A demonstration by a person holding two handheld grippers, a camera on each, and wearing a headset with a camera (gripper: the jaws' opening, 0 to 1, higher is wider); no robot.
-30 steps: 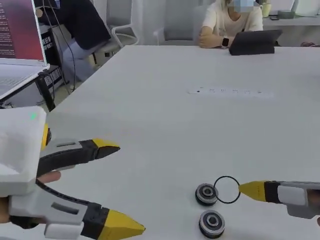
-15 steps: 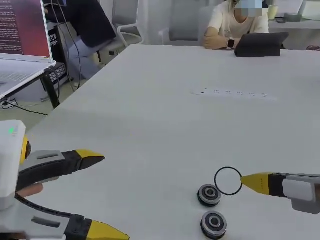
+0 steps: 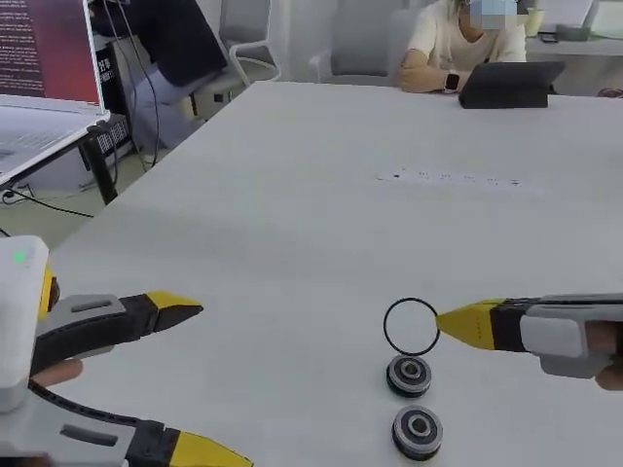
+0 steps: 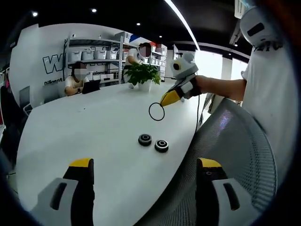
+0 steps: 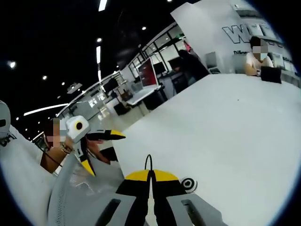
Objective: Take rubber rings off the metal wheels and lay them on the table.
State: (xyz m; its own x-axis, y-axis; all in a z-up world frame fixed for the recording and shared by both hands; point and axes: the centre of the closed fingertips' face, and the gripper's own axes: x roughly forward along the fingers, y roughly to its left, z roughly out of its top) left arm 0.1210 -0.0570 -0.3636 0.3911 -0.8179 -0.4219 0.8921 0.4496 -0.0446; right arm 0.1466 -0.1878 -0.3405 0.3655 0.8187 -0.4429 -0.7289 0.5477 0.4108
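Likely an office: long table [image 3: 292, 214], laptop [image 3: 44, 58], chairs [image 3: 238, 24].

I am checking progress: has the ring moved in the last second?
Yes. In the head view, the ring, held by the right gripper, shifted left and up: from the far wheel's right edge to above it.

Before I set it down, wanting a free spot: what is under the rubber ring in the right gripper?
The rubber ring hangs above the white table, two metal wheels close by. Whether it is straight over one cannot be told.
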